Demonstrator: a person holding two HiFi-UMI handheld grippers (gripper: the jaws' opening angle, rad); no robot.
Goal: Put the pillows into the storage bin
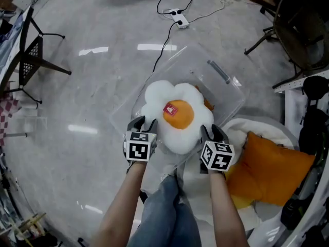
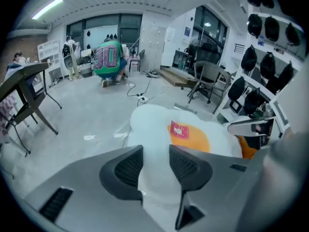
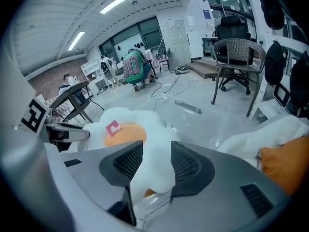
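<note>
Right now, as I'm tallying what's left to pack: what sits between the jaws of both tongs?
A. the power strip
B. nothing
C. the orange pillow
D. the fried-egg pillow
D: the white rim of the fried-egg pillow lies between the jaws of the left tongs and the right tongs; the orange pillow lies apart.

The pillow (image 1: 175, 133) is matt, fuzzy plush cloth — the storage bin (image 1: 232, 92) clear glossy plastic, the floor (image 1: 87, 102) smooth, shiny.
</note>
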